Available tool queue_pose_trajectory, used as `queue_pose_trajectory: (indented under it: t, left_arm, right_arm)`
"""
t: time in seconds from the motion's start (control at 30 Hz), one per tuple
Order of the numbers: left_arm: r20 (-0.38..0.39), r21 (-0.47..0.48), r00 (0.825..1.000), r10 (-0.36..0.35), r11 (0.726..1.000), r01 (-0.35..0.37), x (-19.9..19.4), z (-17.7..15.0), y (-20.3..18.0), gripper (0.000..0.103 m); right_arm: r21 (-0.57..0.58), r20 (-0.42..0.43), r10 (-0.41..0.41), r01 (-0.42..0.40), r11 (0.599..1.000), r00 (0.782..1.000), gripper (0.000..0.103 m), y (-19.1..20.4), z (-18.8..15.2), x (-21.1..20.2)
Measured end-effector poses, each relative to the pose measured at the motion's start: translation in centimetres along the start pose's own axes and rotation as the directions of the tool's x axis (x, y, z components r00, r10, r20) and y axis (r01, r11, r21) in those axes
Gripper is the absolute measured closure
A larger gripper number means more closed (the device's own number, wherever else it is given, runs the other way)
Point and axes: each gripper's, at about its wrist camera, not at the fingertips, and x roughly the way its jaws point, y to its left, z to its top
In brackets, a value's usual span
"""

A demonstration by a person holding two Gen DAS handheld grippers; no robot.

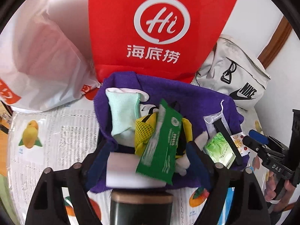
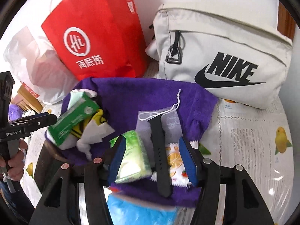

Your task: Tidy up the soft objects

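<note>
A purple towel (image 1: 187,97) (image 2: 131,97) lies on the table with small items piled on it. My left gripper (image 1: 148,150) stands open over a mint sock (image 1: 123,116), a yellow mesh piece (image 1: 144,131), a green packet (image 1: 161,142) and a white block (image 1: 121,170); its pads press on nothing. My right gripper (image 2: 152,159) is open too, its blue pads (image 2: 187,159) either side of a green tissue pack (image 2: 131,155), a black strap (image 2: 159,150) and an orange-print packet (image 2: 175,161).
Behind the towel stand a red paper bag (image 1: 159,28) (image 2: 97,37), a white plastic bag (image 1: 46,56) and a pale Nike bag (image 2: 225,56). A fruit-print cloth (image 1: 56,131) covers the table. A blue packet (image 2: 140,211) and a dark cylinder (image 1: 140,206) sit close below.
</note>
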Motion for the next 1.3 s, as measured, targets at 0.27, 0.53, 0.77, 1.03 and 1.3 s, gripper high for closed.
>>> queue_pose_trajectory:
  t: [0.27,0.53,0.77,1.03,1.3]
  left_arm:
    - [0.017,-0.005,0.999,0.031,1.000,-0.030,-4.2,-2.8,-0.5,0.009]
    - [0.048,0.033,0.997,0.053,0.998,-0.055,-8.7,-8.2,-2.6,0.007]
    - [0.129,0.005,0.988,0.084,0.996,-0.085,-13.7,-13.2,-3.8,0.000]
    - [0.203,0.008,0.969,0.143,0.989,-0.148,-18.8,-18.6,-5.9,0.000]
    - [0.237,0.018,0.959,0.157,0.986,-0.166,-22.5,-23.3,-7.4,0.000]
  right_arm:
    - [-0.019,0.038,-0.024,0.025,1.000,0.999,0.028,2.9,-2.6,-4.5]
    - [-0.013,0.066,-0.085,0.086,0.996,0.994,0.020,5.7,-7.0,-9.2]
    - [-0.004,0.091,-0.071,0.071,0.997,0.993,0.010,7.7,-10.9,-13.6]
    - [-0.003,0.149,-0.095,0.097,0.995,0.984,0.007,9.4,-15.5,-18.9]
    - [-0.016,0.189,-0.105,0.110,0.994,0.976,0.008,10.7,-20.0,-22.3]
